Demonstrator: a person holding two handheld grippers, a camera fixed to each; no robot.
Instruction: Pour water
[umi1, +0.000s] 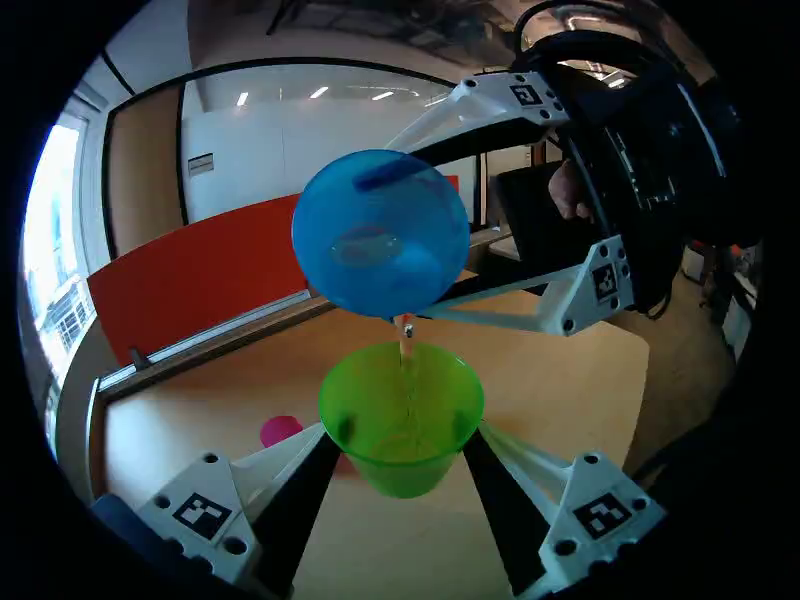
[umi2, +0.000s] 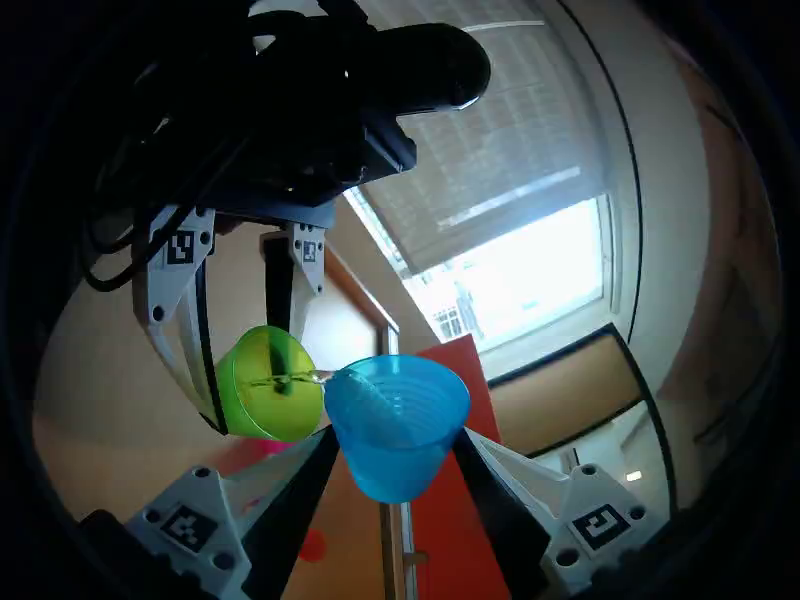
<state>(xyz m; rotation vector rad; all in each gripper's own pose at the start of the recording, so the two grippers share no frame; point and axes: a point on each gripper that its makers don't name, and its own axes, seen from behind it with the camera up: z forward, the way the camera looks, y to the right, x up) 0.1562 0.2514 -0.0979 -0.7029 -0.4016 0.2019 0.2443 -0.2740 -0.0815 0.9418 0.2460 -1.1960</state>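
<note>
The left hand-held gripper (umi1: 400, 435) is clamped on a green cup (umi1: 400, 440), one finger pressing on each side, and holds it upright above the counter (umi1: 560, 390). The right hand-held gripper (umi2: 397, 442) grips a blue cup (umi2: 397, 435) the same way, just above the green one and tipped mouth-down toward it. A thin stream of water (umi1: 405, 350) falls from the blue rim into the green cup. A small pink object (umi1: 280, 430) lies on the counter below, before a red panel (umi1: 200, 280).
</note>
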